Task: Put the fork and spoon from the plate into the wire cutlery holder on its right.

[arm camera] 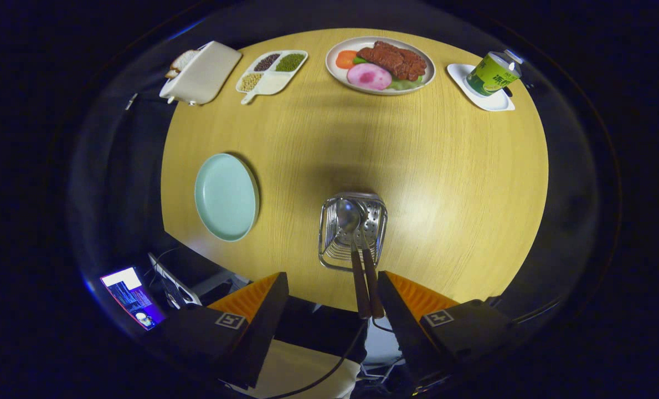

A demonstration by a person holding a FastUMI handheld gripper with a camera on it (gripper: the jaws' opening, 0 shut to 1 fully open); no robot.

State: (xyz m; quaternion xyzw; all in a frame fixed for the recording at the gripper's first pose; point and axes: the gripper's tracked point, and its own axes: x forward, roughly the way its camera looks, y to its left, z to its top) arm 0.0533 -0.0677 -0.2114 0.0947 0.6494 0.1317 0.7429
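Note:
The wire cutlery holder (353, 231) stands on the round wooden table (446, 166), just ahead of my fingers. A spoon (349, 221) and a fork (369, 260) with brown wooden handles rest in it, their handles sticking out toward me between the fingers. The pale green plate (226, 197) lies bare to the holder's left. My gripper (332, 288) is open above the table's near edge, with the two handles close to the right finger; nothing is pressed between the fingers.
Along the far side stand a white bread box (202, 72), a divided tray of beans (271, 72), a plate of meat and vegetables (380, 65) and a green can (493, 73) on a white coaster. A lit screen (133, 296) sits below the table at near left.

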